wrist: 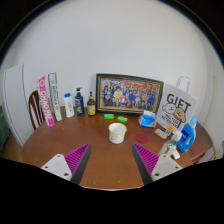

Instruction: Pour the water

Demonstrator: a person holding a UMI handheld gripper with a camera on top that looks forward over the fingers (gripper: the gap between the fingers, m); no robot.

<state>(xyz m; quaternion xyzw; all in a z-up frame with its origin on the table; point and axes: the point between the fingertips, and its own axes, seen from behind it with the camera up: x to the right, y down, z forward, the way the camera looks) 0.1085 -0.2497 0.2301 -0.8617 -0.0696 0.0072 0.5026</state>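
We note a round wooden table (pixel 60 140) carrying, along its back edge, a framed photo (pixel 129 94) and a white gift bag (pixel 178 106). A row of bottles (pixel 78 103) stands at the back left. A white cup (pixel 117 132) sits near the table's centre, just ahead of the fingers. The gripper (pixel 112 160) is empty, its fingers spread apart. In our judgement, the pouring vessel must be identified first; approach should be level and slow.
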